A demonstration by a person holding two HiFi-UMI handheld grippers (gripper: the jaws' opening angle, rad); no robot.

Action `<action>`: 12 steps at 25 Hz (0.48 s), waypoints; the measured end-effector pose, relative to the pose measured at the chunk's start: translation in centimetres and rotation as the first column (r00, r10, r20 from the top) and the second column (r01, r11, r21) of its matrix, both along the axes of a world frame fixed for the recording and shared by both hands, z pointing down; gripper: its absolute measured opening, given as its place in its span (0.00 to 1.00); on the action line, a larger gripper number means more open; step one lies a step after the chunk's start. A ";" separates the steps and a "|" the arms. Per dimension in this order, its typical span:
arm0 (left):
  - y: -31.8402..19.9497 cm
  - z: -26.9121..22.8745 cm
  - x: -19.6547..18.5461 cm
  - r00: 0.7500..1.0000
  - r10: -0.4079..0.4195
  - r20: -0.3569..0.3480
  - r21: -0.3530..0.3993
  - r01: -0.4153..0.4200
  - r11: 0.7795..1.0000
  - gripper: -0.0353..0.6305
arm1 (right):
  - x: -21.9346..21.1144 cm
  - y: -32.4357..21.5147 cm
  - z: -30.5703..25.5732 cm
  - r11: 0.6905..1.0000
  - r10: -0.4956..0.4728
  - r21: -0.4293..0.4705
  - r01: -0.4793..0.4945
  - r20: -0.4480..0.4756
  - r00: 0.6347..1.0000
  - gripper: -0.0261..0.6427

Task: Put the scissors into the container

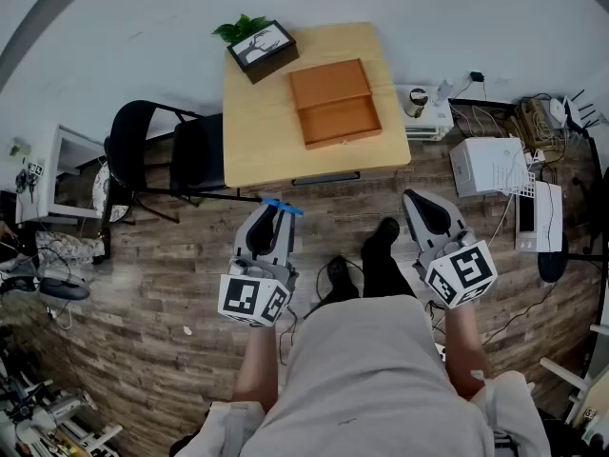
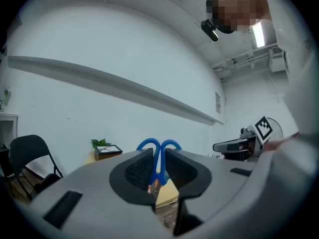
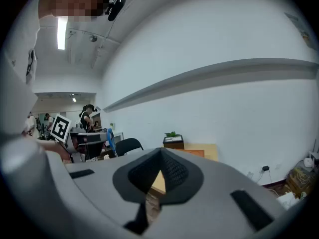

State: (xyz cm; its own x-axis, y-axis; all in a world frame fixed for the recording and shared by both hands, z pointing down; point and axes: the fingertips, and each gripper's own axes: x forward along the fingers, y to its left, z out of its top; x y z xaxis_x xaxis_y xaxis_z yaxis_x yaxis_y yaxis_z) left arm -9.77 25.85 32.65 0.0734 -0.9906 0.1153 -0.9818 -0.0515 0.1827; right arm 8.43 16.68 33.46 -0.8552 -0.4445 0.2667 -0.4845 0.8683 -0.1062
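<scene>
Gripped blue-handled scissors (image 2: pixel 159 148) in the left gripper (image 2: pixel 158 156), closest to the lens in the left gripper view; had the jaws clenched on them, with both handle loops poking out past the tips. Found the same scissors (image 1: pixel 283 206) in the head view as a small blue bar across the tips of the left gripper (image 1: pixel 274 209), above the wooden floor (image 1: pixel 181 274) and just short of the table's near edge. Held them well apart from the container (image 1: pixel 333 103), an open wooden box lying in two shallow halves on the right half of the table (image 1: pixel 257 150). Carried the right gripper (image 1: pixel 425 208) to the right of the left one, also over the floor on the near side of the table. Had the right gripper (image 3: pixel 160 153) pressed tip to tip with nothing between the jaws. Noted a dark box with a green plant (image 1: pixel 259 44) at the table's far left corner. Noted a black chair (image 1: pixel 152 150) left of the table and a white machine (image 1: pixel 485 165) on the floor to its right.
</scene>
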 end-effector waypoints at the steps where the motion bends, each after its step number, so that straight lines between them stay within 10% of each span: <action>1: 0.0 0.1 0.1 1.000 0.005 0.001 0.000 -0.005 1.000 0.16 | 0.0 0.0 0.1 1.000 -0.002 0.004 0.002 0.001 1.000 0.03; 12: -1.1 1.1 0.2 1.000 0.026 0.006 -0.032 -0.026 0.999 0.16 | 0.0 -0.5 0.8 1.000 0.015 0.001 -0.015 0.006 1.000 0.03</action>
